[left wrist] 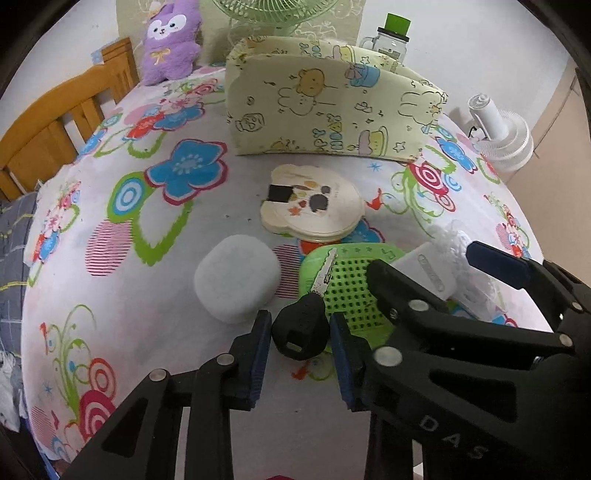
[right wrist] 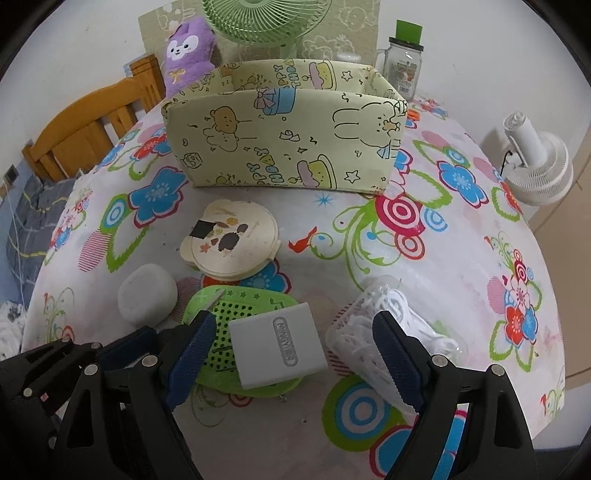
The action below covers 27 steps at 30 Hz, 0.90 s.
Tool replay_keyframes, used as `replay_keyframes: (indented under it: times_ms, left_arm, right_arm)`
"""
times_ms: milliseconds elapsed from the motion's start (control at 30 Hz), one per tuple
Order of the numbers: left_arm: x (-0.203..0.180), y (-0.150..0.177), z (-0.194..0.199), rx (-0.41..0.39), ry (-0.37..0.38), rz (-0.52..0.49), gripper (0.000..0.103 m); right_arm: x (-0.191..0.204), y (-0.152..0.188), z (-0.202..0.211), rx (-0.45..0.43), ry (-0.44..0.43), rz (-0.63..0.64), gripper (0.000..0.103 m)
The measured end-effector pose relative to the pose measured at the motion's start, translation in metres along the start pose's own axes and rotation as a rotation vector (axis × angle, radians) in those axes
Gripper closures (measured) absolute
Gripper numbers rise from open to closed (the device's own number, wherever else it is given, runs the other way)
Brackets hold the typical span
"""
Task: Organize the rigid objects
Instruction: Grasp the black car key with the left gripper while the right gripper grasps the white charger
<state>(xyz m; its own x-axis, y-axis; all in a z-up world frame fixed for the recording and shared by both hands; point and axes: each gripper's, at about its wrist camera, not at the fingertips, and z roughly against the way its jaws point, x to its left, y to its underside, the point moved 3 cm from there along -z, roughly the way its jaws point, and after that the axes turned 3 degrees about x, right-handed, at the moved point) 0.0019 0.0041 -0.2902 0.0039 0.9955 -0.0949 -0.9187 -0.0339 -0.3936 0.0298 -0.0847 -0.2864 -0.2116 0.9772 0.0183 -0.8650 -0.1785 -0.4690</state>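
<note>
My left gripper [left wrist: 300,354] is open, its blue pads on either side of the black handle of a small knife [left wrist: 301,330]; the blade rests on a green perforated lid [left wrist: 351,291]. My right gripper [right wrist: 295,363] is open around a white rectangular box [right wrist: 277,345] that lies on the green lid [right wrist: 221,314]. A clear box of white floss picks [right wrist: 388,321] sits beside its right finger. A cream bear-shaped container [right wrist: 231,240] and a white rounded case [right wrist: 146,295] lie nearby. The yellow cartoon-print storage box [right wrist: 280,147] stands open at the back.
A purple plush toy [right wrist: 188,51], a green fan [right wrist: 266,22] and a glass jar with a green lid [right wrist: 404,62] stand behind the box. A white fan [right wrist: 535,162] stands off the table at the right, a wooden chair [right wrist: 85,122] at the left.
</note>
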Motion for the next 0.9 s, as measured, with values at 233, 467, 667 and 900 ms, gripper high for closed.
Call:
replay_keyframes:
  times_ms: [233, 467, 667, 900]
  left_arm:
    - [0.004, 0.003, 0.002, 0.001, -0.02, -0.047, 0.071]
    - [0.004, 0.001, 0.005, -0.006, 0.0, -0.06, 0.071]
    - [0.0, -0.006, 0.011, -0.025, 0.003, -0.08, 0.071]
    - [-0.001, -0.016, 0.02, -0.05, -0.007, -0.065, 0.071]
  right_arm:
    - [0.011, 0.001, 0.003, -0.012, 0.055, 0.027, 0.042]
    - [0.015, -0.001, 0.005, -0.005, 0.039, 0.017, 0.054]
    - [0.017, -0.006, 0.011, -0.023, 0.027, 0.012, 0.054]
    - [0.013, -0.018, 0.02, -0.054, 0.014, 0.011, 0.054]
